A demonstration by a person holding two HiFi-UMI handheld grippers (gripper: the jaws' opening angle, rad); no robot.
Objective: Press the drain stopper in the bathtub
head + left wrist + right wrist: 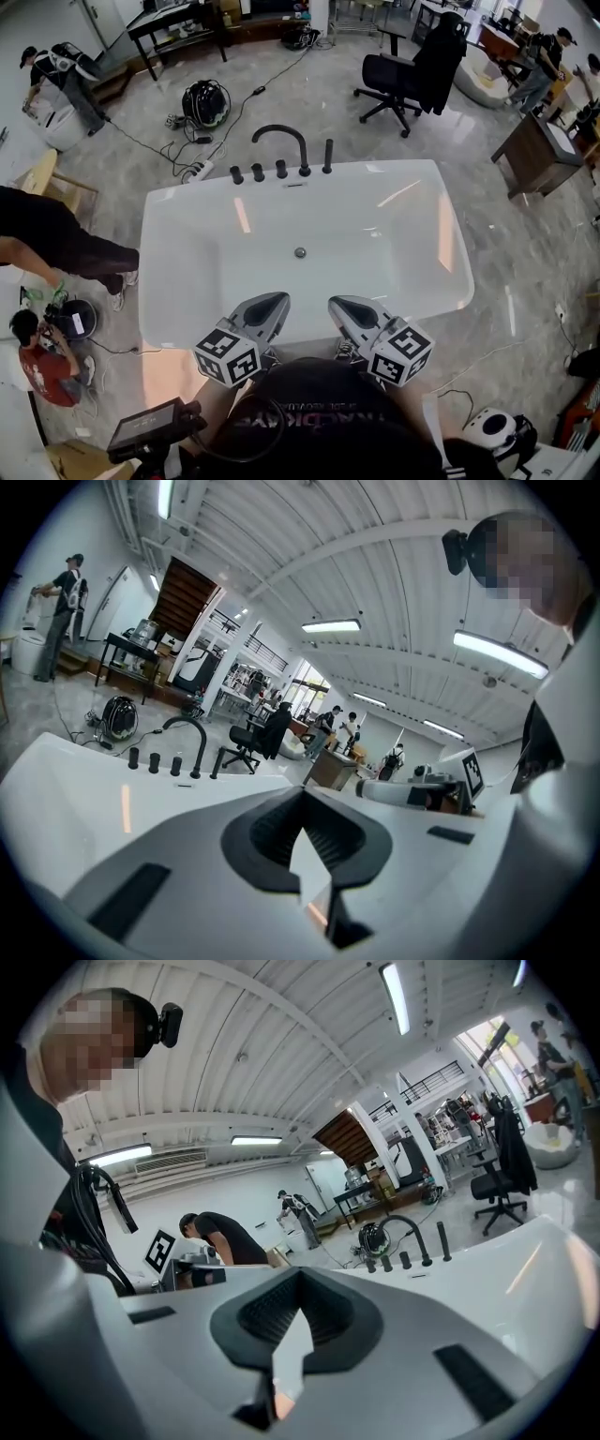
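Inside the bathtub [375,174] sits a round grey drain stopper [300,252]; left hand-held gripper [277,302] and right hand-held gripper [336,305] closed.

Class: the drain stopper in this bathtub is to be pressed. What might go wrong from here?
1. The drain stopper lies mid-floor, beyond the shut left hand-held gripper and right hand-held gripper at the near rim of the bathtub; reaching down may knock that rim.
2. The stopper is small on glossy white; a tip may slide off.
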